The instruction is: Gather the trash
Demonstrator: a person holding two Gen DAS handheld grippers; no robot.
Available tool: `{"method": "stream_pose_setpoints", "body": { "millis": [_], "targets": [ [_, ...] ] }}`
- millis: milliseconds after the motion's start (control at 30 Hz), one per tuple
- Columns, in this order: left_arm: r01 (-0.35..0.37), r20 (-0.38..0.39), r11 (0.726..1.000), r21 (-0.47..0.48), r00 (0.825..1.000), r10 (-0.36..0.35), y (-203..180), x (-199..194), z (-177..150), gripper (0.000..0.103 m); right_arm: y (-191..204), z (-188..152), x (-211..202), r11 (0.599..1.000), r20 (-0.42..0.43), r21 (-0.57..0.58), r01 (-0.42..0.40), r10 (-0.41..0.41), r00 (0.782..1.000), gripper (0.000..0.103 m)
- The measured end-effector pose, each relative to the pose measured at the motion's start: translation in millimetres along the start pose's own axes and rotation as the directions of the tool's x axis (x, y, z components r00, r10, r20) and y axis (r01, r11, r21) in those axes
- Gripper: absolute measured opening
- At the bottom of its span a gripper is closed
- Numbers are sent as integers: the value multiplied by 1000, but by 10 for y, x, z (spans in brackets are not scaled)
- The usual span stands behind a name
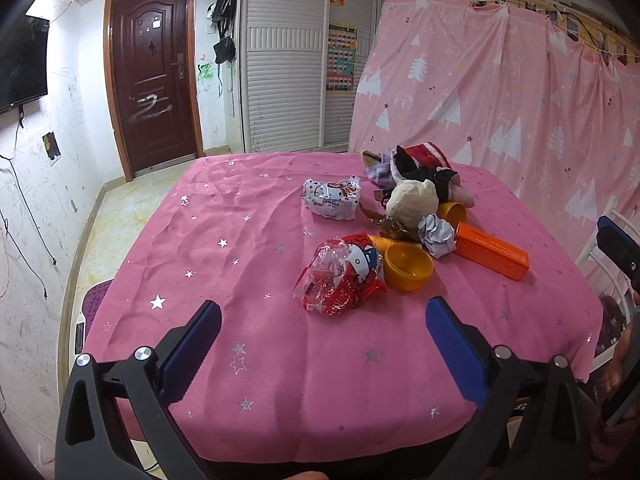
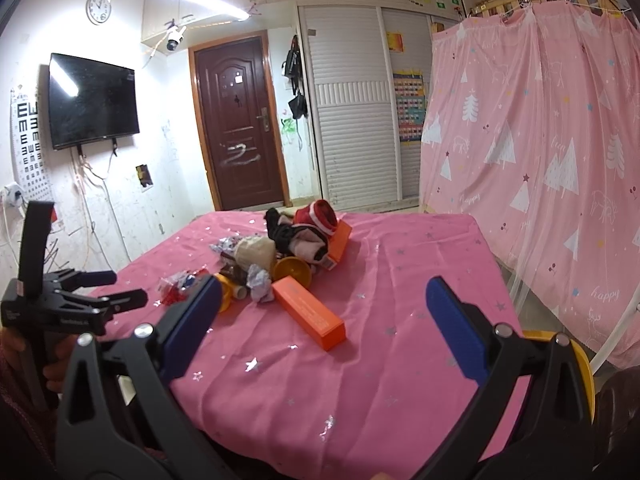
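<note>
Lying heaped on the pink table point(image 1: 280, 360): crinkled red wrapper point(image 1: 340, 276), foil ball point(image 1: 437, 235), orange box point(image 1: 494, 254); left hand-held gripper point(image 1: 323, 320) and right hand-held gripper point(image 2: 323, 300) both gape empty.

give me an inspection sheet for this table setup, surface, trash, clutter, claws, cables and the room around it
Surface: pink star-print tablecloth, wrinkled, covering the whole table.
Job's things: red cartoon wrapper, crumpled foil ball, brown wrapper, tissue pack, orange box; all still on the cloth.
Clutter: two yellow bowls, tipped over; clothes pile; beige round bundle.
Claws: left claw open, empty, near the red wrapper; right claw open, empty.
Cables: loose wires down the left wall.
Surroundings: brown door, television, pink curtain, white slatted wardrobe.
</note>
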State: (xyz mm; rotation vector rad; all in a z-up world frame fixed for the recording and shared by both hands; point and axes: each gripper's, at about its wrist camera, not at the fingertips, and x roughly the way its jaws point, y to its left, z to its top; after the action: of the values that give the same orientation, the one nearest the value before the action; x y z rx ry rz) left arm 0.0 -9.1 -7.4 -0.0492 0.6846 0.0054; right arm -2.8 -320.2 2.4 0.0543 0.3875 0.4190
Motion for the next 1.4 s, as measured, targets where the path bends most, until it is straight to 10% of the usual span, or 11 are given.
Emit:
{"method": "stream_pose_setpoints", "body": {
  "millis": [1400],
  "targets": [
    [-30,-26,1000,-4,999,30,100,211,209,95,66,121,446,998,-99,-41,57,-61,993,97]
  ]
}}
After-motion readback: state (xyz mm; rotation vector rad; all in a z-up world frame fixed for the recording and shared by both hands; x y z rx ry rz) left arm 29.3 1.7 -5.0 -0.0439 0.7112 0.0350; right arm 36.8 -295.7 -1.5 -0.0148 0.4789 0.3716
